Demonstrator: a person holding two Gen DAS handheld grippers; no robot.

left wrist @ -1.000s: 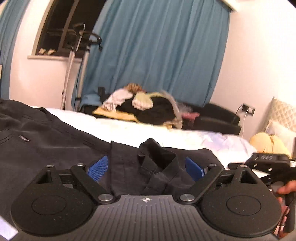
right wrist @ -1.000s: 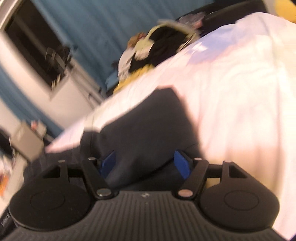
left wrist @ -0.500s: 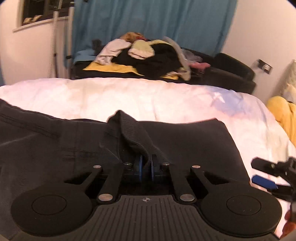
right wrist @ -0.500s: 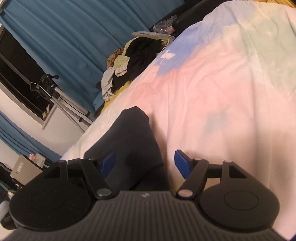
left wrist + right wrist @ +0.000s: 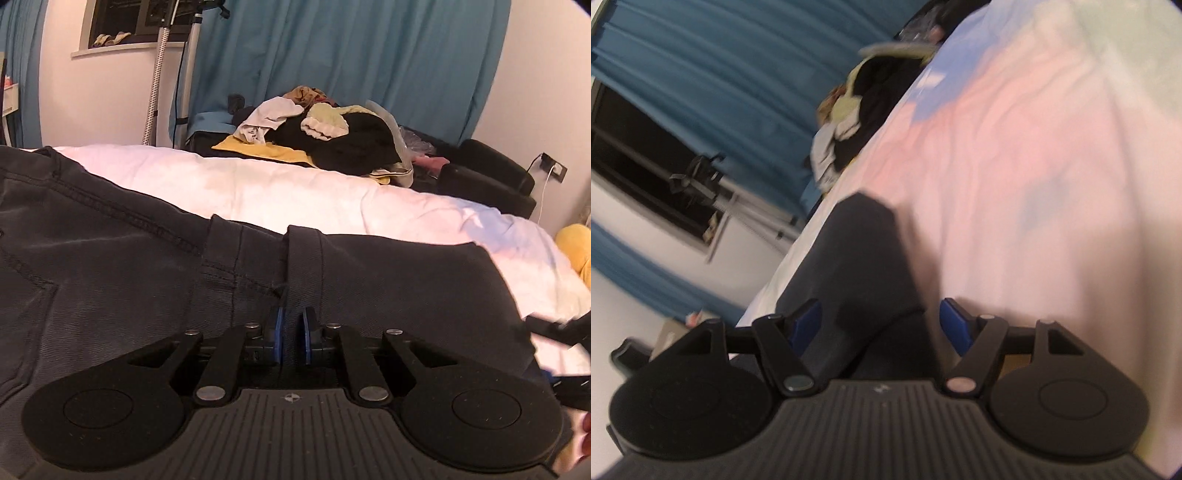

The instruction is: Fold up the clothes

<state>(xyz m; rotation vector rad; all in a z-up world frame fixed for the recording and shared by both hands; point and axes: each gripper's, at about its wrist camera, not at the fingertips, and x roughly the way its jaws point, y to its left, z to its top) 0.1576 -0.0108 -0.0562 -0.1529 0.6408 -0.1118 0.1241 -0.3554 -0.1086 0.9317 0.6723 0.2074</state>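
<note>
Left claw [image 5: 291,332]: pinching dark trousers [image 5: 110,277] | right claw [image 5: 881,325]: spread over trouser corner | bed [image 5: 295,192]: white sheet

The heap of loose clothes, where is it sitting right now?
In the left wrist view the heap of clothes lies on a dark sofa beyond the white bed, in front of the blue curtain.

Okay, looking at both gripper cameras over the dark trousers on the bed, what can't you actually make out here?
- Left wrist view: how much of the dark grey denim trousers the left gripper pinches; its black body covers it.
- Same view: the right gripper, blurred, cut by the frame edge.
- Right wrist view: motion blur smears the trousers' edge between the right gripper's open blue pads.
</note>
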